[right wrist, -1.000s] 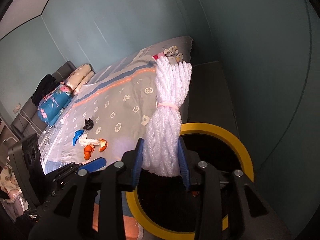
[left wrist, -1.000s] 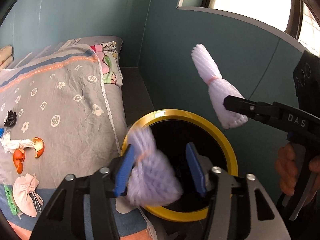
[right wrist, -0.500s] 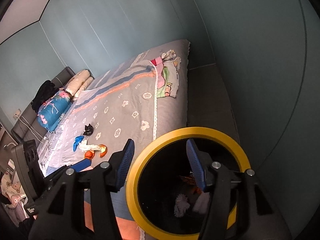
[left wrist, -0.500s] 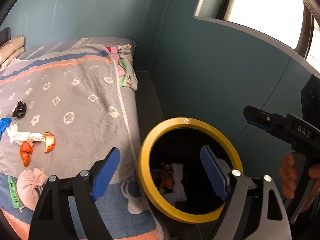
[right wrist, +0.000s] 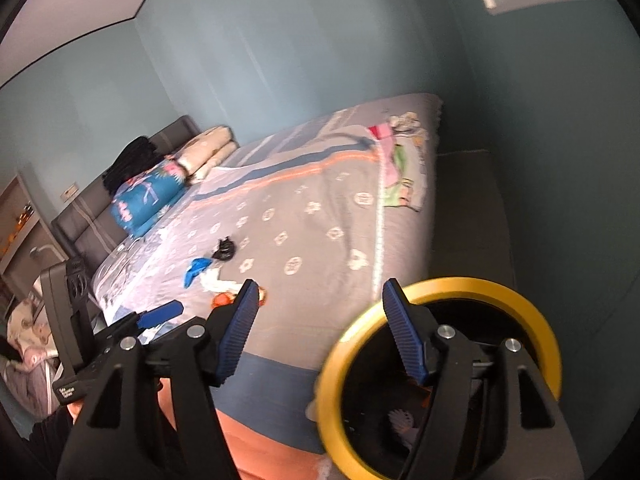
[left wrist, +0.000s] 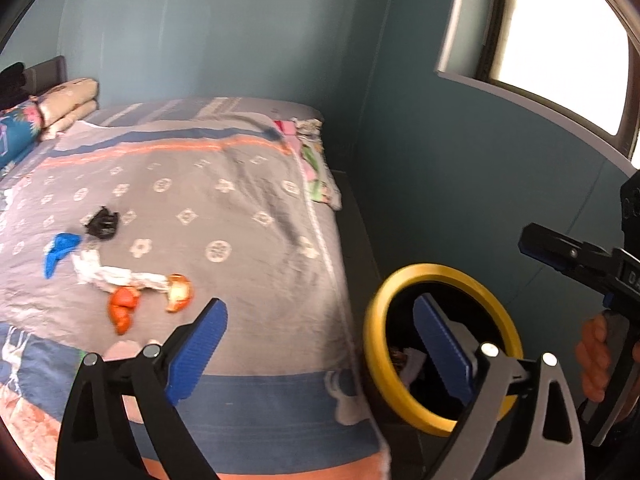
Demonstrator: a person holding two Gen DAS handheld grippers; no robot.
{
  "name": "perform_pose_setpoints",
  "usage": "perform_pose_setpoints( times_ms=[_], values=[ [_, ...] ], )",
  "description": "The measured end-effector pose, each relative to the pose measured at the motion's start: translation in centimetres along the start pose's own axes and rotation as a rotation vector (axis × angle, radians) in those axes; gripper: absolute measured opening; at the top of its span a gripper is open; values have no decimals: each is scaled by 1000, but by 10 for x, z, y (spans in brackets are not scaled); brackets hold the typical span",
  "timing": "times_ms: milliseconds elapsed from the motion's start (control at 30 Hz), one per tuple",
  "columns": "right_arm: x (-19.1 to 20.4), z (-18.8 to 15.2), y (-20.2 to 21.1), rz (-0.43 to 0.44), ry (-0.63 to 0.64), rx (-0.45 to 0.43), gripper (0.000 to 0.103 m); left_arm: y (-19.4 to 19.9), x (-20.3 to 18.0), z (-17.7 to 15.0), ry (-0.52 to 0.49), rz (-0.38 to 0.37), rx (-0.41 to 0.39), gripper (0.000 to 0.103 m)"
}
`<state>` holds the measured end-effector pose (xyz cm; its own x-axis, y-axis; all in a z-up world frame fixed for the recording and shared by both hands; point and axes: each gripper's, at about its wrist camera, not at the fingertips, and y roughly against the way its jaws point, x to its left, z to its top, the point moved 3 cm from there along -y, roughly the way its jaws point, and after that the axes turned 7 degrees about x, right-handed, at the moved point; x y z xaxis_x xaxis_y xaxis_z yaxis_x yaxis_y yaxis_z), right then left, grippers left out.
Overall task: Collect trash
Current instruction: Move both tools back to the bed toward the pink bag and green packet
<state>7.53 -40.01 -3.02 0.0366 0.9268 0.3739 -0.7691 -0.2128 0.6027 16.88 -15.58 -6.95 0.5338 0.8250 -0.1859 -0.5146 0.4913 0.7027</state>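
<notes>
1. Far left on the bed [left wrist: 240,208], the remaining trash lies in a loose cluster: a blue scrap [left wrist: 60,250], a black scrap [left wrist: 103,222] just beside it, a crumpled white tissue [left wrist: 108,274], and orange peel pieces [left wrist: 124,308] touching the tissue's end.
2. A pale pink item sits nearer the bed's edge, mostly hidden behind the left gripper's finger (too blurred to name).
3. The left gripper [left wrist: 320,344] has just been spreading its jaws; they stand wide apart with nothing between them.
4. The yellow-rimmed bin [left wrist: 440,276] stands on the floor just beside the bed; some discarded pieces show inside it.
5. The right gripper [right wrist: 320,324] has likewise just been widening, and its jaws are empty, one finger over the bin's rim.
6. My reading: a drop-off is finished and the step in hand is going for more trash. Next, each gripper needs to swing left over the cluster, descend, and pinch one piece without snagging the cover.
</notes>
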Motion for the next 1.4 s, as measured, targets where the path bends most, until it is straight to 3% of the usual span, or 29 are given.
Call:
perform_pose_setpoints(
  times_ms=[300, 733, 1100, 1400],
  values=[
    [56, 7, -25, 73, 93, 14, 66, 29, 73, 4, 78, 119, -46, 91],
    [125, -3, -99, 150, 189, 149, 66, 54, 184, -5, 216, 268, -56, 91],
    [163, -23, -175, 170, 240, 280, 66, 36, 243, -59, 299, 306, 49, 91],
    [172, -53, -245, 180, 242, 414, 66, 12, 253, -92, 337, 267, 115, 91]
  ],
)
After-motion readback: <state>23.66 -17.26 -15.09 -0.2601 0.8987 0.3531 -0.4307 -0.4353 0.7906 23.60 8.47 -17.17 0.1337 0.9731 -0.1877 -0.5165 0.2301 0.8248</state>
